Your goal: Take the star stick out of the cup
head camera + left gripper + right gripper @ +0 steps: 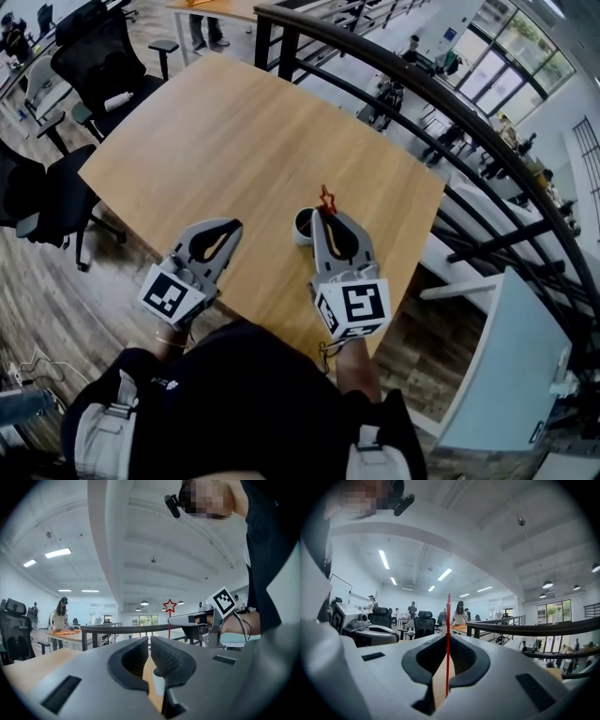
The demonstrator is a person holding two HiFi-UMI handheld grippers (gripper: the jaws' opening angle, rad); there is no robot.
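My right gripper [324, 216] is shut on the star stick [326, 198], a thin red stick with a red outlined star on top. In the right gripper view the stick [448, 644] stands upright between the jaws, its lower end bare and free. A small white cup [301, 226] stands on the table just left of the right gripper's tips, partly hidden by it. The left gripper [228, 228] hovers to the left of the cup, jaws together, holding nothing. In the left gripper view, the cup [159, 684] shows low between the jaws and the star [169, 605] rises above the right gripper [206, 618].
The wooden table [234, 141] has its right edge beside a black railing [450, 141] over a lower floor. Black office chairs [103, 56] stand at the left. People stand far off in the room [459, 613].
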